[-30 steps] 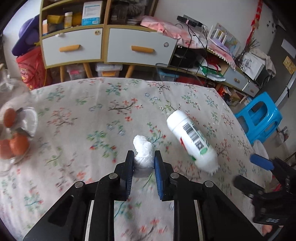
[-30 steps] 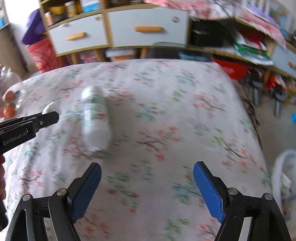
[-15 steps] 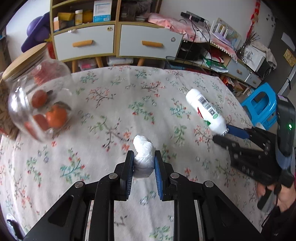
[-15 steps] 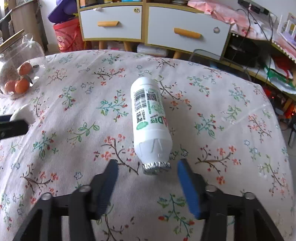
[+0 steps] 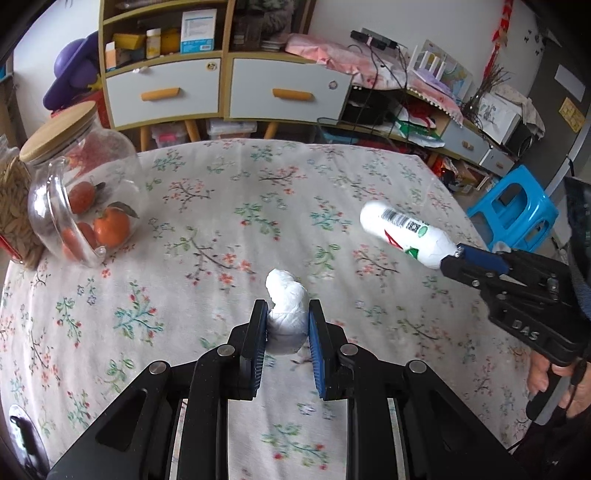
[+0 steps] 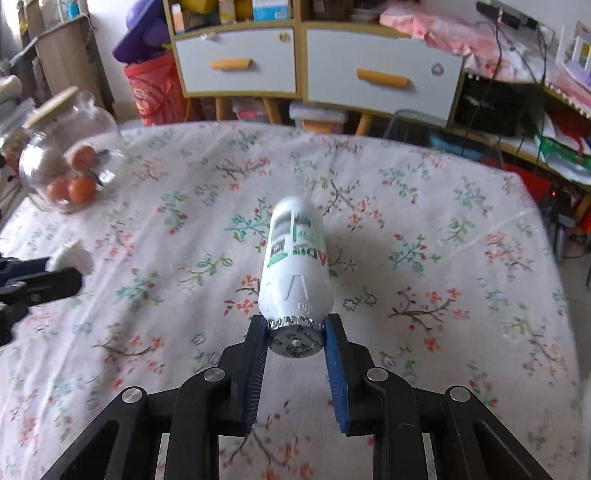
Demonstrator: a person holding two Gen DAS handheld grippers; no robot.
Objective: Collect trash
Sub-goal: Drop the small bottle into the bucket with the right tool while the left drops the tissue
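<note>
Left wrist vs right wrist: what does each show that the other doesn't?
Left wrist only: blue stool, the hand on the right gripper's handle, the tissue wad clamped between the left pads.
Right wrist only: the bottle's foil end, with the right gripper closing on it.
Both: bottle, wad, fruit jar, floral tablecloth, drawers.

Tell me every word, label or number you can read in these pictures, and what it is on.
"DAS": raised letters on the black right gripper body.
"AD" in red, then blurred letters: white bottle.
Barcode, square code and small print on the bottle: too small to read.
Blue-and-white box on the shelf: print too small.
Yellow wall sign: unreadable.
</note>
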